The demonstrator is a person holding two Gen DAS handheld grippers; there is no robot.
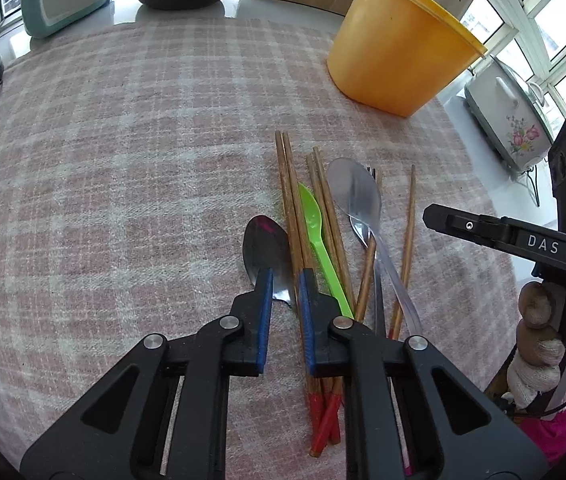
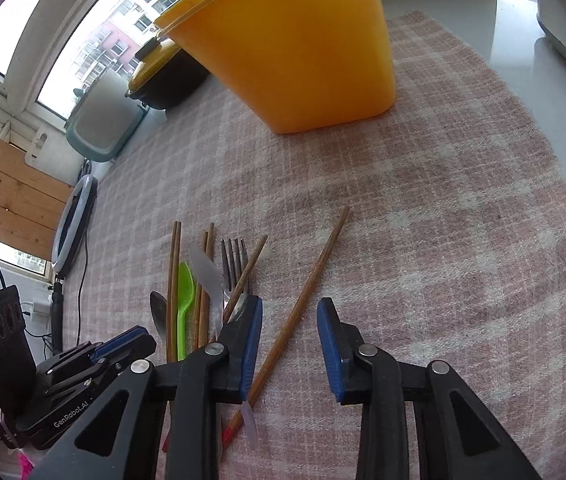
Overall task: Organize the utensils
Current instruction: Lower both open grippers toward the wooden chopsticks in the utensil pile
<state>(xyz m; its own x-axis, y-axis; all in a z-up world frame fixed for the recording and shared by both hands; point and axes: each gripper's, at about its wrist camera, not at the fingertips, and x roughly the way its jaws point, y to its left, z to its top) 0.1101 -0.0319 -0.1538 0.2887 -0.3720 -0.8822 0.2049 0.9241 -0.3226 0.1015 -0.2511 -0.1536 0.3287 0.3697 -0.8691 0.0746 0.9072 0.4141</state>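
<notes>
Pink checked cloth (image 1: 123,140) is seen covering the desk, with windows behind. Chopsticks (image 1: 289,200), a green plastic spoon (image 1: 315,224), a clear spoon (image 1: 355,192), a fork (image 2: 235,264) and a metal spoon (image 1: 263,248) are laid in a loose pile near an orange tub (image 1: 395,52). The left hand-held gripper (image 1: 285,280) is narrowed around the metal spoon's neck; whether its pads press cannot be told. The right hand-held gripper (image 2: 289,316) is held open over one separate chopstick (image 2: 311,284), untouched between the jaws.
</notes>
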